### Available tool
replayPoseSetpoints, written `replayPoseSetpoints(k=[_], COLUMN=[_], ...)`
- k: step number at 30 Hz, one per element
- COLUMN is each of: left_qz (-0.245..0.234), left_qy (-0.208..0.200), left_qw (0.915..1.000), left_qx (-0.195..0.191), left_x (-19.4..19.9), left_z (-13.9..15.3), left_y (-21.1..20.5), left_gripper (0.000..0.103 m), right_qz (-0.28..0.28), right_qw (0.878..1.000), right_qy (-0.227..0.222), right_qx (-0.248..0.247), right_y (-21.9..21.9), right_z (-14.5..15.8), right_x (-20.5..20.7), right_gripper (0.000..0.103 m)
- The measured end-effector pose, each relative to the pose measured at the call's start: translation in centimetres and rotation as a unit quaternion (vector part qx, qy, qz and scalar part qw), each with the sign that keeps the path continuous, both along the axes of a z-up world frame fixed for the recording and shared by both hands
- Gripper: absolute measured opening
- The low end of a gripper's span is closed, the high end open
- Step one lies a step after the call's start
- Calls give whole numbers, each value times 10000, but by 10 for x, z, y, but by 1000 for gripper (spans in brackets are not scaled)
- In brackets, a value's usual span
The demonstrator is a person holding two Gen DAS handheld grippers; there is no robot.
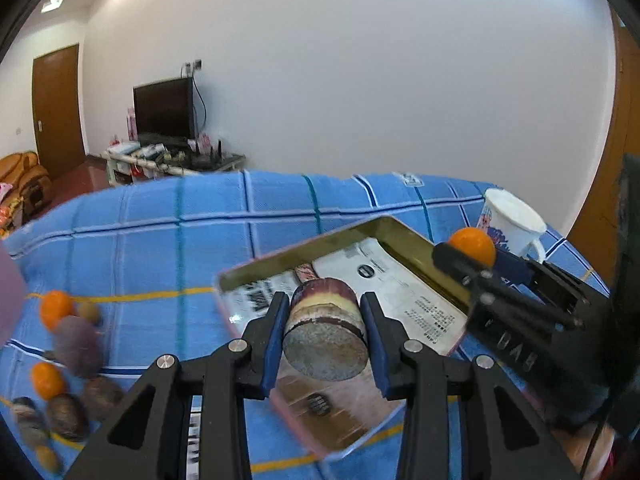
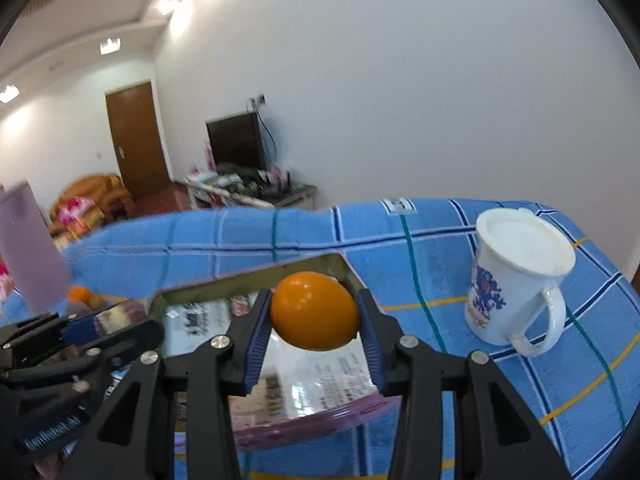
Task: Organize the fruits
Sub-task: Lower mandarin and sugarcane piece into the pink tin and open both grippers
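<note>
Gripping a cut, purple-skinned piece of fruit (image 1: 326,334), the left hand-held gripper (image 1: 325,340) has its blue pads pressed on either side of it, the flat cut face turned toward the camera and the piece's long axis running away along the fingers. In this left wrist view the fruit hangs over the near part of a shallow rectangular tin tray (image 1: 384,226) lined with printed paper, which lies on a surface covered with a blue checked cloth (image 1: 160,240). The right hand-held gripper (image 1: 470,252) comes in from the right edge of the tray, pinching a small orange fruit (image 1: 472,245) above the tray's right rim. More orange and dark fruits (image 1: 68,356) lie loose near the cloth's left edge, well apart from the tray. In the right wrist view, the orange fruit (image 2: 315,311) sits pinched between the right hand-held gripper's (image 2: 315,320) pads, above the tray's (image 2: 248,276) far corner, so the drop lies straight below. The left hand-held gripper (image 2: 116,320) crowds in at the tray's left side and could get in the way. A white lidded mug (image 2: 516,280) stands beyond the tray's right edge, clear of it, and a pale purple container (image 2: 28,248) stands at the far left.
</note>
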State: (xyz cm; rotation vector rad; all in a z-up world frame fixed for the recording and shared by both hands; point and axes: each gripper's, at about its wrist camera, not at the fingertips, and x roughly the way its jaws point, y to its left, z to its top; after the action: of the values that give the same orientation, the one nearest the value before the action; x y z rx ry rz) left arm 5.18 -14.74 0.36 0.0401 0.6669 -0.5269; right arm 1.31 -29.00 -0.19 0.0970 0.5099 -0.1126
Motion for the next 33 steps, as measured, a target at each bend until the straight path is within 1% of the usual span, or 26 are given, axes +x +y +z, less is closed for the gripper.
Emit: replayPoseSetpoints(k=[2,4,8,10,12,14,17,19,21,23,25,26,27,28,30,32,33], left_qz=[33,75,89,111,162,184,195,181,174,182,200,249,288,376,466,560,638], left_qy=[185,234,284,266,195,172,90,46,21,-78,-188,-293,-356,-498,-723,-885,-940], left_qw=[9998,9997,9994,9993,9990,9986,9979,9974,9977,9979,9981,9979,9976,9969,9954,9935,9923], left_qx=[24,90,193,243,374,465,608,693,661,618,557,528,513,477,410,443,485], left_x=[7,11,14,16,15,15,12,10,8,5,0,-4,-6,-11,-18,-22,-24], left_z=[-9,-15,-22,-23,-24,-27,-30,-31,-30,-28,-25,-22,-20,-17,-11,-9,-8], left_y=[-10,-15,-17,-19,-21,-22,-26,-28,-28,-26,-23,-21,-20,-17,-13,-9,-7], left_gripper=[39,39,39,39,39,39,39,39,39,39,47,59,70,74,75,77,79], right_qz=[-23,-101,-45,-38,-14,16,26,14,5,3,-51,-102,-147,-168,-222,-329,-361], right_qw=[9998,9992,9981,9980,9978,9971,9967,9968,9969,9974,9979,9979,9974,9968,9943,9914,9906], right_qy=[194,376,516,539,594,674,663,645,604,431,167,23,-143,-272,-669,-995,-1082], right_qx=[3,16,338,312,295,361,457,471,508,584,622,646,690,728,806,778,754], right_y=[-1,-5,-16,-18,-17,-18,-19,-19,-19,-21,-23,-24,-27,-28,-30,-30,-30], right_z=[-6,-11,-17,-18,-20,-23,-23,-23,-23,-19,-13,-10,-7,-4,2,8,10], right_x=[6,12,15,17,19,21,20,19,18,13,6,1,-3,-6,-17,-26,-27], right_gripper=[45,45,45,45,45,45,46,52,64,68,79,90,97,99,103,103,103])
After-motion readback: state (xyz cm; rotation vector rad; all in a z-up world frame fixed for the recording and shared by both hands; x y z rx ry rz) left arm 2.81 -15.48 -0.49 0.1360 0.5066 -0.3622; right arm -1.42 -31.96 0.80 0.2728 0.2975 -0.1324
